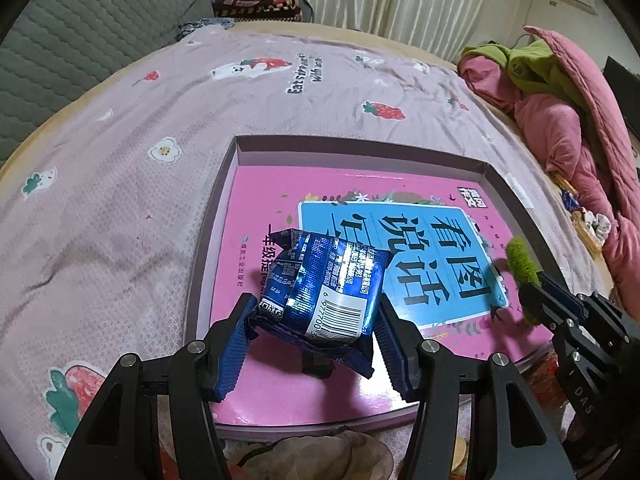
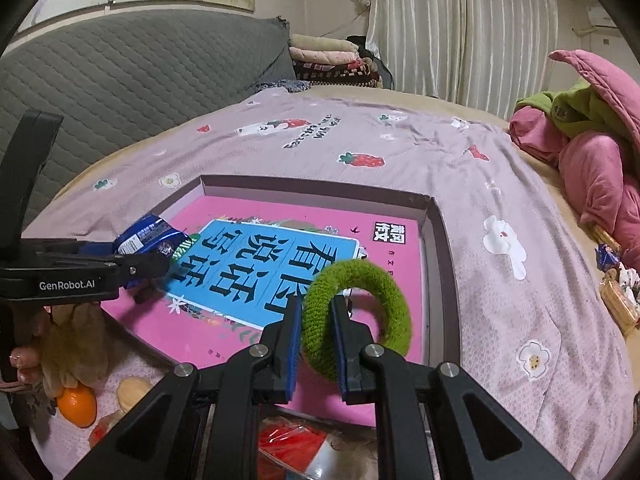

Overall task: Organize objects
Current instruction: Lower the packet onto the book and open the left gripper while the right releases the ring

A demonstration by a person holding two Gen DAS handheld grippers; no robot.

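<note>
My left gripper point(image 1: 316, 312) is shut on a shiny blue snack packet point(image 1: 324, 284), held just above the pink book point(image 1: 280, 208) that lies in a shallow purple box point(image 1: 224, 184) on the bed. From the right wrist view the same packet point(image 2: 148, 236) shows at the left, over the book's near left corner. My right gripper point(image 2: 316, 320) is shut on a fuzzy green hair ring point(image 2: 376, 288), which hangs over the right part of the book point(image 2: 224, 208). That ring point(image 1: 520, 264) and the right gripper point(image 1: 532, 300) appear at the right edge of the left wrist view.
A lilac strawberry-print sheet point(image 1: 120, 168) covers the bed around the box point(image 2: 436, 232). Pink and green bedding point(image 2: 592, 136) is heaped at the right, with small wrapped items point(image 2: 616, 280) below it. An orange point(image 2: 76, 404), a round biscuit point(image 2: 134, 394) and a red packet point(image 2: 292, 440) lie near the front edge.
</note>
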